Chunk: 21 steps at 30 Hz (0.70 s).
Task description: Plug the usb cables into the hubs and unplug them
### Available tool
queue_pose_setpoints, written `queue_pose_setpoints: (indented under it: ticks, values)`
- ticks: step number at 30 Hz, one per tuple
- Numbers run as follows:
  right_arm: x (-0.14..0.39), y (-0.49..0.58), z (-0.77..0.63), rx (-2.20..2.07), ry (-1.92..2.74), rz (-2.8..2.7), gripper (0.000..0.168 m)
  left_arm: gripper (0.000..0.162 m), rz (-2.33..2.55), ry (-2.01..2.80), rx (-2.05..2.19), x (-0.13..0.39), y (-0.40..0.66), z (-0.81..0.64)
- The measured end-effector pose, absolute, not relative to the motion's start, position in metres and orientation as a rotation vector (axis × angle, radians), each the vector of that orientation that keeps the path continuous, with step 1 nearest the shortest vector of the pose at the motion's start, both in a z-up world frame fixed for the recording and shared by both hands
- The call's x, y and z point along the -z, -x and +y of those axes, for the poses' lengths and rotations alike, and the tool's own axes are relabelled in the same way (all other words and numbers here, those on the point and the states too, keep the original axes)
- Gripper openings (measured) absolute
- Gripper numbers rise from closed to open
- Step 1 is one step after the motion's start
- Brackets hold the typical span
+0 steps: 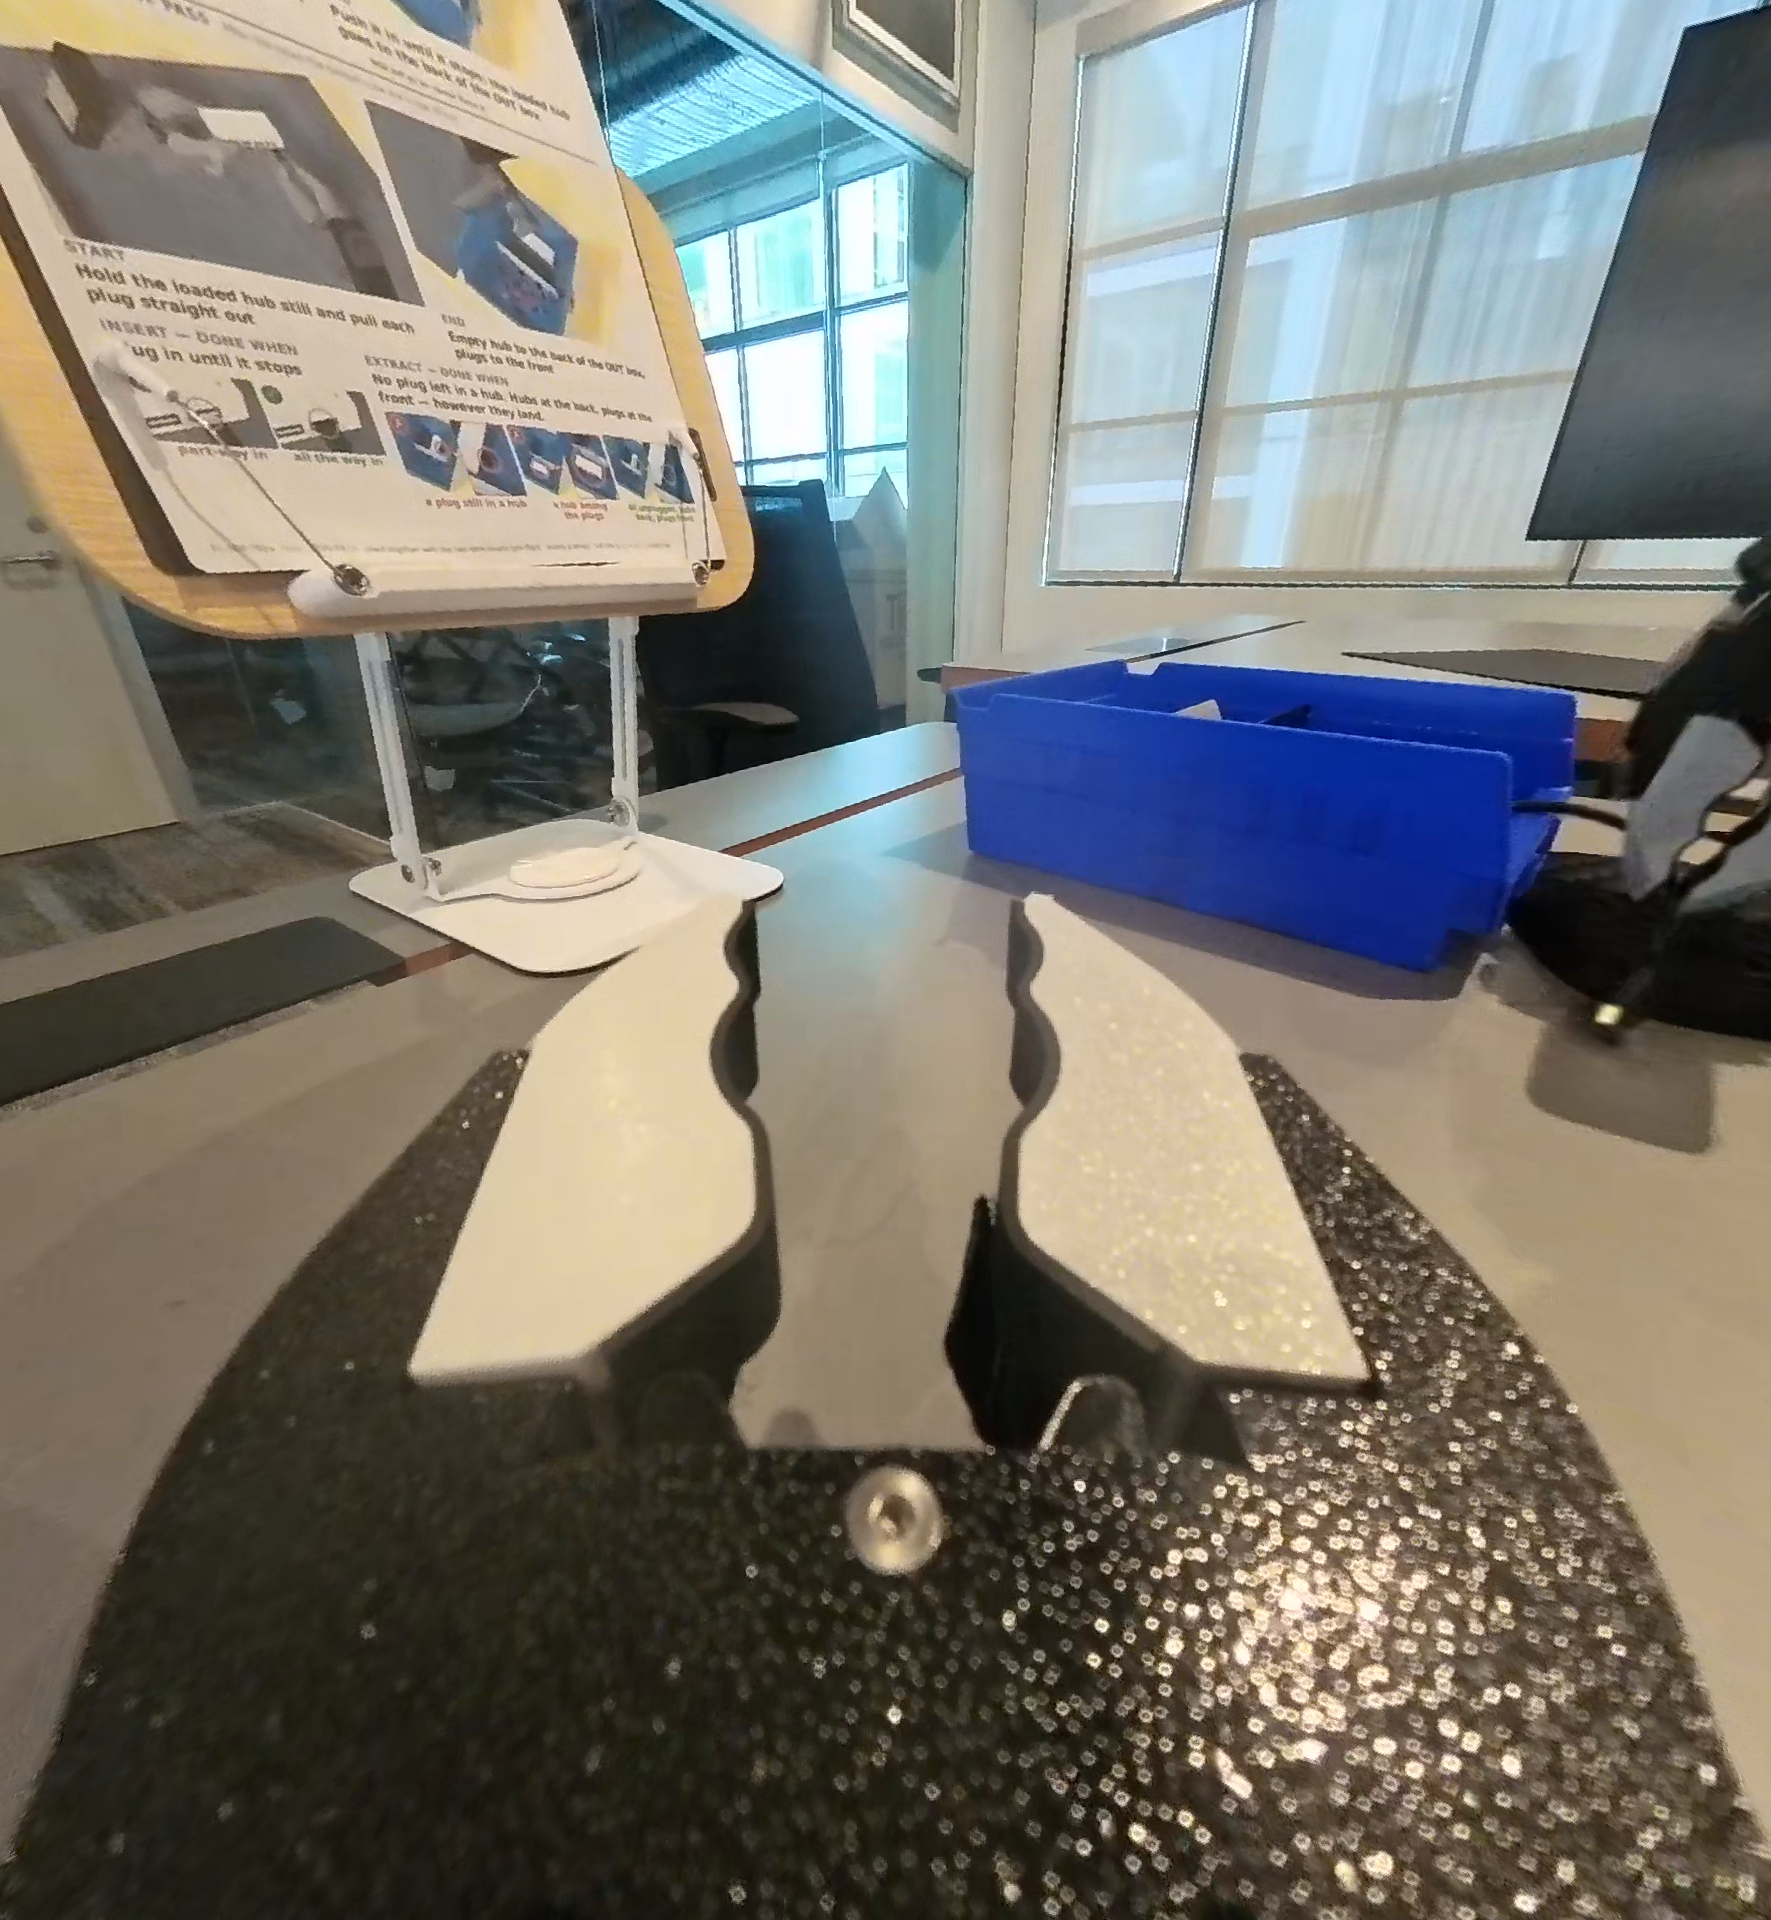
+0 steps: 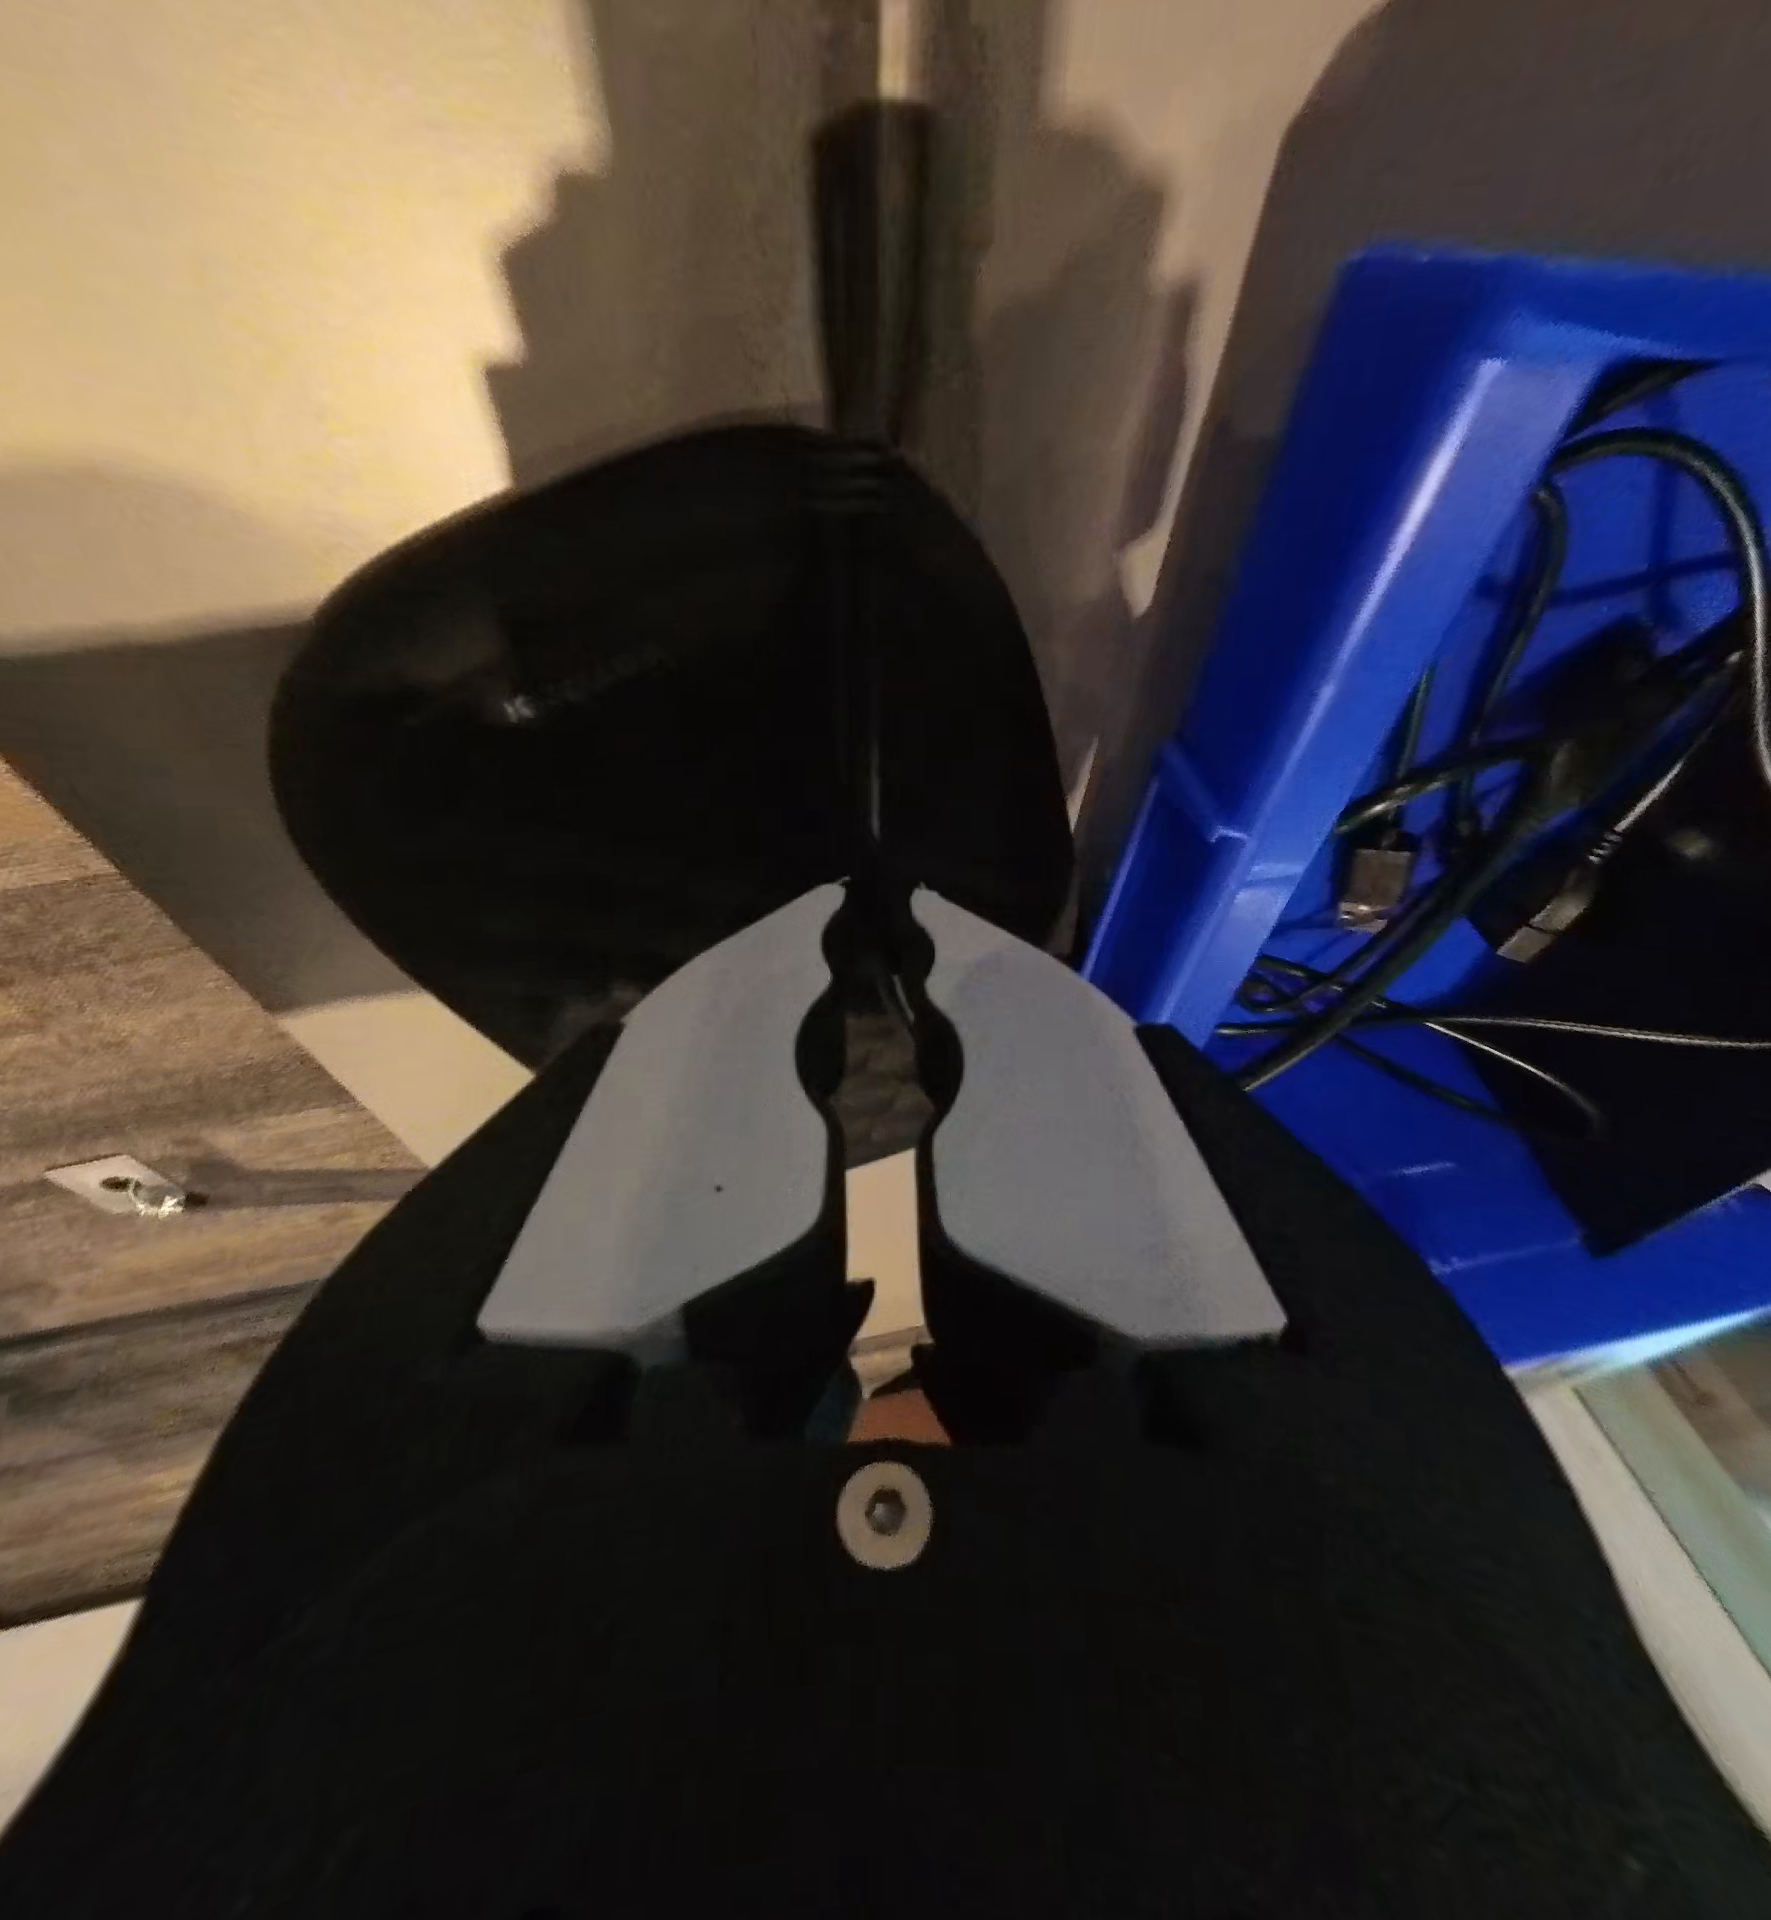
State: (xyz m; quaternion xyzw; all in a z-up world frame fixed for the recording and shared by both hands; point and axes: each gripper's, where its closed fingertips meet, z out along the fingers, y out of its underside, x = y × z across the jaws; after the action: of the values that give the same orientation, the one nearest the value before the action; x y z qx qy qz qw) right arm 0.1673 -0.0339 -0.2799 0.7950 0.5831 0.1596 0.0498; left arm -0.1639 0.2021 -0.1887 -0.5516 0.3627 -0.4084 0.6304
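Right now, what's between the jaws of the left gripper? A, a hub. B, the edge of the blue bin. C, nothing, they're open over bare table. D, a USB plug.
C: in the left wrist view the left gripper has its jaws standing wide apart with only the grey table showing between them, and the blue bin sits farther off to the right.

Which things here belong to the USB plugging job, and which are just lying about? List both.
Job:
- left gripper, open
- right gripper, shut on a usb cable
- blue bin
- loose cables inside it

Lying about:
- instruction board on its stand
- black screen
- office chair
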Motion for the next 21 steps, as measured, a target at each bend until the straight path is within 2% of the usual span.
queue_pose_setpoints:
  ticks: [8,12,16,21]
  values:
    - [0.213,-0.179,-0.015,-0.303,-2.852,1.646,0.005,0.044,0.824,1.27,0.948,0.19,0.163,0.203]
    - [0.19,-0.211,0.017,-0.444,-3.084,1.47,0.005,0.044,0.83,1.267,0.945,0.19,0.163,0.202]
    - [0.212,-0.23,0.034,-0.535,-3.062,1.289,0.005,0.044,0.823,1.267,0.951,0.189,0.163,0.202]
    - [0.244,-0.234,0.049,-0.671,-2.866,1.323,0.005,0.043,0.82,1.272,0.954,0.19,0.163,0.203]
